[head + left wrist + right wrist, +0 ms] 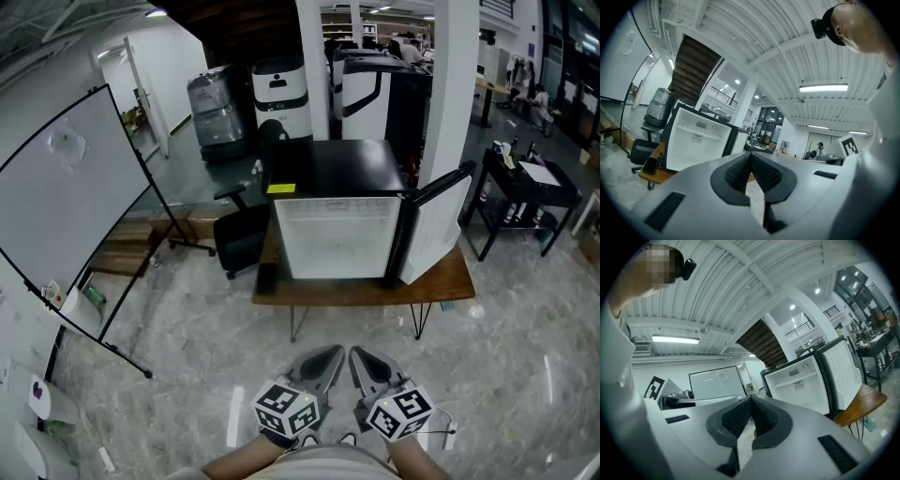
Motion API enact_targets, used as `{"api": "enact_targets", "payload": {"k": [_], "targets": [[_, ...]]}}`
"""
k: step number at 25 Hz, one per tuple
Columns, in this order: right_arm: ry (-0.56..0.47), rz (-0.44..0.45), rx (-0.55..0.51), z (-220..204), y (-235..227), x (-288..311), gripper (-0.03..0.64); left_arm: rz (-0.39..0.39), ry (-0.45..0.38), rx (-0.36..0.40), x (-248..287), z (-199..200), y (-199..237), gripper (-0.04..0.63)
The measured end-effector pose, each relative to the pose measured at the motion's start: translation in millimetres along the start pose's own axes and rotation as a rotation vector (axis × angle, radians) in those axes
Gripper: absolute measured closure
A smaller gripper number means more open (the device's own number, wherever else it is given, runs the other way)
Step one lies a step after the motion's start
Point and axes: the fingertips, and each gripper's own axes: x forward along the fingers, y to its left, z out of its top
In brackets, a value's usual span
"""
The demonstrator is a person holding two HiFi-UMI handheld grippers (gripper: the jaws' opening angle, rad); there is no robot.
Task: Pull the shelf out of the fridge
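**You face the open fridge (333, 234) from well back, the pull not yet begun**
The shelf (700, 128) sits in place inside the fridge on the counter (450, 281). Your left gripper (330, 356) and right gripper (361, 358) have their jaws clenched on nothing. The approach, grasp and pull all remain.

Centre frame, the fridge (337, 169) is black outside, white inside; the table (450, 281) is brown. Below, the grey left tool (330, 356) and right tool (361, 358) carry black-and-white markers.

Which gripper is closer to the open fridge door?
Right. Both hang well short of the fridge door; the right gripper sits nearer its side, the left gripper farther left.
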Motion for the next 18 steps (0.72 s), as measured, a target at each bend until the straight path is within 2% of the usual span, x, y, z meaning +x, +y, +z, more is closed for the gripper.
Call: {"api": "enact_targets", "payload": {"k": [9, 14, 18], "targets": [[-0.001, 0.029, 0.010, 1.7, -2.3, -4.9, 0.597, -0.008, 0.003, 0.001, 6.7, -3.2, -8.4, 0.589], [-0.058, 0.090, 0.091, 9.0, -0.6, -12.8, 0.595, -0.016, -0.004, -0.036, 7.0, -6.8, -10.4, 0.589], [-0.103, 0.135, 0.210, 15.6, -10.4, -19.3, 0.595, -0.016, -0.034, -0.053, 10.7, -2.9, -12.2, 0.589]]}}
